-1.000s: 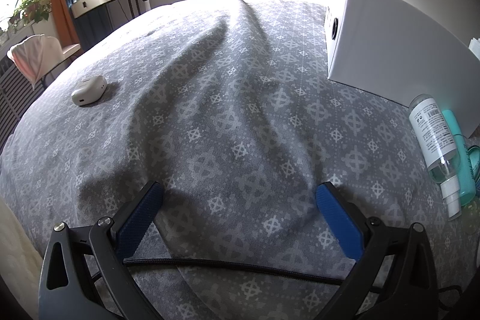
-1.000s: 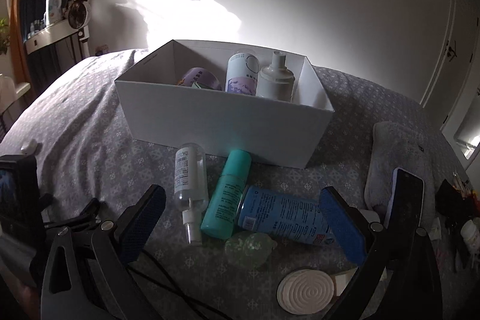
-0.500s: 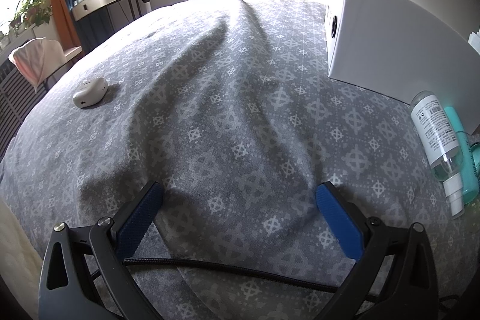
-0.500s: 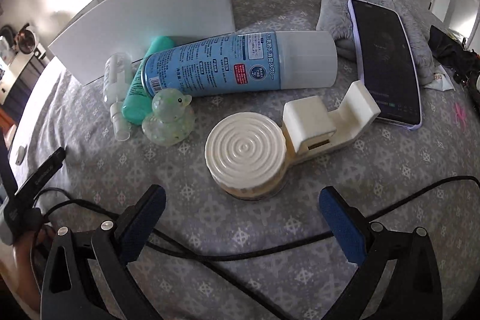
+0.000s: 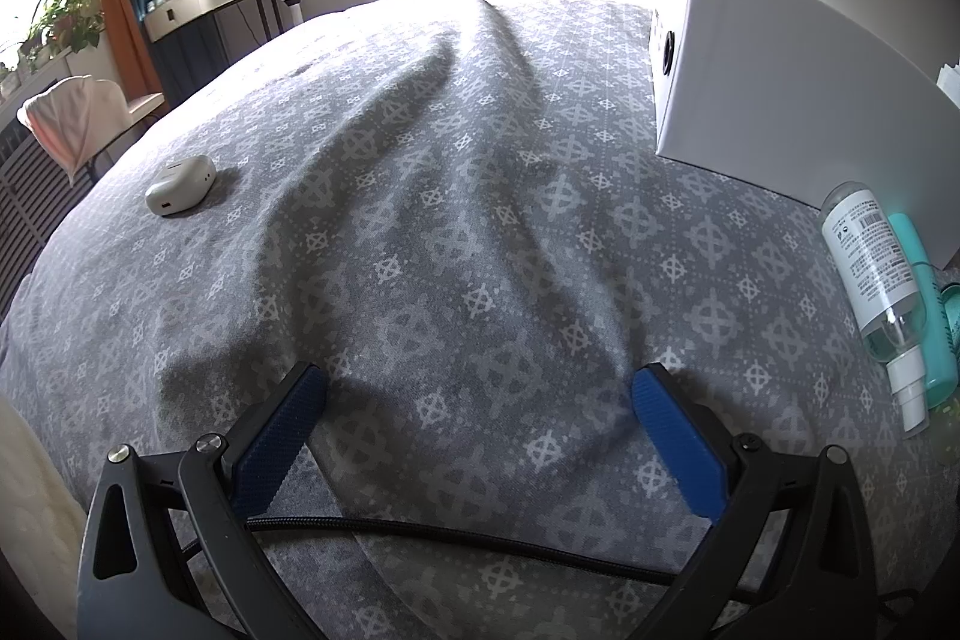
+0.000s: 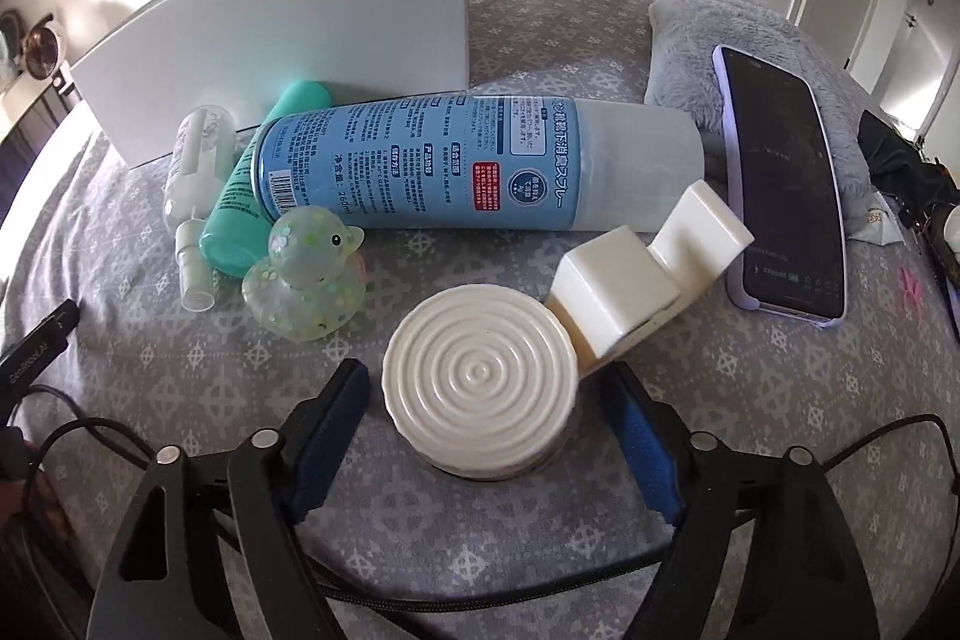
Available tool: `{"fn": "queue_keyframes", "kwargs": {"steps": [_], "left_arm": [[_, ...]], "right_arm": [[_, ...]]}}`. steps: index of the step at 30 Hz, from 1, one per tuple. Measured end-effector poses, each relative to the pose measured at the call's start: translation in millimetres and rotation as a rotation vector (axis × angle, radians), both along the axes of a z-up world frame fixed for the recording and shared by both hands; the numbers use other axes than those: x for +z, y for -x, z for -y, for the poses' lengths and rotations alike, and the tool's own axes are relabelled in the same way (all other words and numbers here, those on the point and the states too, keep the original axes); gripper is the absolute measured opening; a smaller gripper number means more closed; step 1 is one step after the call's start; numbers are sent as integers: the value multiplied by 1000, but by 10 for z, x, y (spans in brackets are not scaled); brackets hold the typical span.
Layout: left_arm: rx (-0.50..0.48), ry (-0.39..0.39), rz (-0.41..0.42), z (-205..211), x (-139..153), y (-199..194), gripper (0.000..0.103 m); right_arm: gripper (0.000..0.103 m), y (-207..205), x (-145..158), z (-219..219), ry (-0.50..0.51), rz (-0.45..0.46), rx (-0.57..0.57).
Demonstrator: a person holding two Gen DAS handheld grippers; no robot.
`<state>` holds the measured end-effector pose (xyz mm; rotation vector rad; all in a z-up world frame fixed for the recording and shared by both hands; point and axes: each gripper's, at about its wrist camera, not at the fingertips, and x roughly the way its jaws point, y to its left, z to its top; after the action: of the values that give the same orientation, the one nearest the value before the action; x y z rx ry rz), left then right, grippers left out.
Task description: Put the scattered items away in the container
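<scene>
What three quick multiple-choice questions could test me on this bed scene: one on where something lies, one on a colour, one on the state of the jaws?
1. Where does the round ribbed tin sit?
A. Inside the white box
B. On the bedspread between the right gripper's open jaws
C. On top of the phone

2. What colour is the label of the big spray can lying in front of the white box?
A. Red
B. Black
C. Light blue

3. What is the left gripper doing?
A. Open, holding nothing
B. Shut on the clear spray bottle
C. Shut on the earbud case

Answers: 1 B, the right gripper has a blue pad on each side of the tin, apart from it. 2 C, the can's printed wrap is pale blue. 3 A, only bedspread shows between its spread pads.
</scene>
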<state>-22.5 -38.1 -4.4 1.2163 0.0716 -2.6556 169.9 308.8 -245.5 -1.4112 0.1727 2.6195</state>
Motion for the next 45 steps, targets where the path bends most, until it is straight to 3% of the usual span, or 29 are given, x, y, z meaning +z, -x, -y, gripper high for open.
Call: {"fn": "queue_keyframes", "kwargs": {"steps": [8, 11, 13, 20, 26, 27, 29, 31, 34, 38, 45], "left_arm": [[0, 0, 0, 21, 0, 3, 103], [0, 0, 0, 5, -1, 1, 103], [0, 0, 0, 2, -2, 1, 103], [0, 0, 0, 4, -3, 3, 103], [0, 0, 0, 18, -5, 8, 103], [0, 0, 0, 4, -6, 6, 103], [0, 0, 0, 5, -6, 6, 103], [0, 0, 0, 3, -7, 7, 103], [0, 0, 0, 13, -7, 9, 103], [0, 0, 0, 6, -8, 8, 103], [0, 1, 0, 7, -9, 7, 103]], "right_arm": [[61, -117, 239, 2, 123, -107, 23], [53, -127, 360, 89, 132, -158, 72], [32, -126, 436, 152, 130, -179, 103], [31, -97, 540, 313, 119, -214, 159], [31, -109, 500, 402, 24, -191, 180], [33, -129, 481, 400, 5, -179, 179], [50, -190, 431, 395, -31, -158, 188], [75, -288, 392, 421, -81, -151, 193], [100, -458, 345, 511, -225, -167, 213], [103, -553, 301, 552, -330, -165, 224], [103, -428, 312, 329, -275, -127, 136]]}}
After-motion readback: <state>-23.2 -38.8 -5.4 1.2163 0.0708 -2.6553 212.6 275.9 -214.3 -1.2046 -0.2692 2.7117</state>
